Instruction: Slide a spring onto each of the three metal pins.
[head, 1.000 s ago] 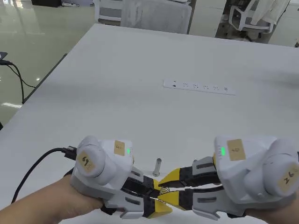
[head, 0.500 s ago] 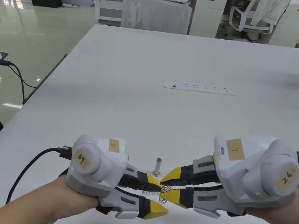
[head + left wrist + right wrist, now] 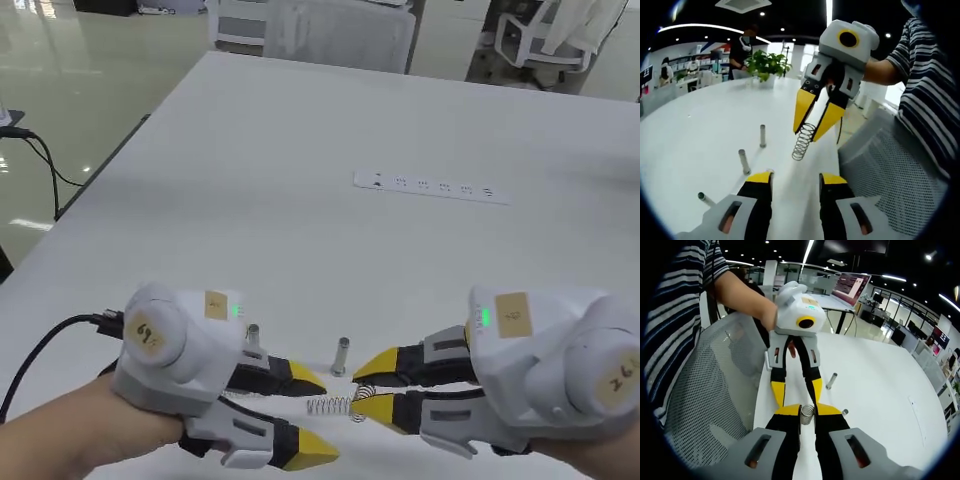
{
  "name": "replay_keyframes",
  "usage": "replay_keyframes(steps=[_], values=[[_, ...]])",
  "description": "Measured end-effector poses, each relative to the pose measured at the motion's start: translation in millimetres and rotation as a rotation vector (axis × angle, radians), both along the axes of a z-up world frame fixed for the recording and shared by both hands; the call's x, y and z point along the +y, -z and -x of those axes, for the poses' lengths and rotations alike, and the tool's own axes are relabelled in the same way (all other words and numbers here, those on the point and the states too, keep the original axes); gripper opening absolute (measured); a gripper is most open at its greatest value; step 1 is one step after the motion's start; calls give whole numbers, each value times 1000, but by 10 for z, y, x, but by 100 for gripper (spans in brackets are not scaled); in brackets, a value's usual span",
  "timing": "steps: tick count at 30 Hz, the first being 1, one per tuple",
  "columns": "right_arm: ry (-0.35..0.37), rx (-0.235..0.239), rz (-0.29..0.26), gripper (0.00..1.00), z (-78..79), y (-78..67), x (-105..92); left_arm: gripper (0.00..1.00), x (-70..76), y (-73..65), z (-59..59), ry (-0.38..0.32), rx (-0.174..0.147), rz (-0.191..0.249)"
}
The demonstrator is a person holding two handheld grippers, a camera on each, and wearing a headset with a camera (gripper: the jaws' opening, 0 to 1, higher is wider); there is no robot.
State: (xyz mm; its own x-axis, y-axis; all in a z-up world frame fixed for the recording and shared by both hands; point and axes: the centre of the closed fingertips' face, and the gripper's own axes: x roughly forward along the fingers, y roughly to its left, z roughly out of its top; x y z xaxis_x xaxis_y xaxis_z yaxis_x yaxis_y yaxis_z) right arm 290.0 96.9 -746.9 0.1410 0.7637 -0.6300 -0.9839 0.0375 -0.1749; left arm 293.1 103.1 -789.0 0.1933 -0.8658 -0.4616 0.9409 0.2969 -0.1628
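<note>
left claw (image 3: 326, 418) has backed off; spring (image 3: 330, 405) pinched in right claw (image 3: 357, 389).

Right gripper (image 3: 807, 418) at 6 o'clock, jaws pinched on spring (image 3: 807, 410). Left gripper (image 3: 798, 399) faces it from 12 o'clock, jaws apart, tips near the spring. Upright pin (image 3: 831, 381) at 1 o'clock, second pin (image 3: 844, 412) at 3 o'clock beside the jaw, both on white table (image 3: 875, 390).

Horizontal steel spring (image 3: 332, 405) near upright pins (image 3: 342, 356)
</note>
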Motion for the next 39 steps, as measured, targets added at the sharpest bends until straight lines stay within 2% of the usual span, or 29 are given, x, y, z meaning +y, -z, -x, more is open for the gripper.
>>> replay_keyframes(steps=[2, 4, 6, 8, 10, 15, 19, 23, 26, 31, 36, 39], values=[[5, -8, 3, 7, -18, 3, -9, 33, 60, -10, -9, -13, -1, 5], [6, -10, 7, 7, -24, 10, -18, 36, 117, -14, -12, -28, 15, 11], [9, -14, 9, 7, -34, 13, -24, 37, 180, -27, -22, -41, 11, 15], [11, -18, 12, 7, -39, 15, -31, 40, 245, -36, -28, -62, 27, 19], [16, -22, 11, 7, -50, 12, -35, 44, 314, -42, -37, -78, 20, 18], [33, -28, 11, 7, -94, 17, -59, 48, 474, -49, -59, -120, 32, 16], [46, -28, 6, 7, -118, 10, -76, 63, 555, -54, -81, -154, 23, 13], [56, -30, 9, 7, -139, 14, -102, 68, 638, -42, -99, -182, 19, 8], [61, -27, 10, 7, -147, 18, -112, 76, 690, -55, -119, -203, 15, 19], [77, -22, 9, 7, -171, 36, -142, 91, 802, -46, -140, -227, 5, 11], [106, -14, 2, 7, -215, 43, -188, 97, 961, -30, -206, -277, -11, 3], [135, -11, 3, 7, -267, 52, -233, 98, 992, -37, -212, -287, -11, 5]])
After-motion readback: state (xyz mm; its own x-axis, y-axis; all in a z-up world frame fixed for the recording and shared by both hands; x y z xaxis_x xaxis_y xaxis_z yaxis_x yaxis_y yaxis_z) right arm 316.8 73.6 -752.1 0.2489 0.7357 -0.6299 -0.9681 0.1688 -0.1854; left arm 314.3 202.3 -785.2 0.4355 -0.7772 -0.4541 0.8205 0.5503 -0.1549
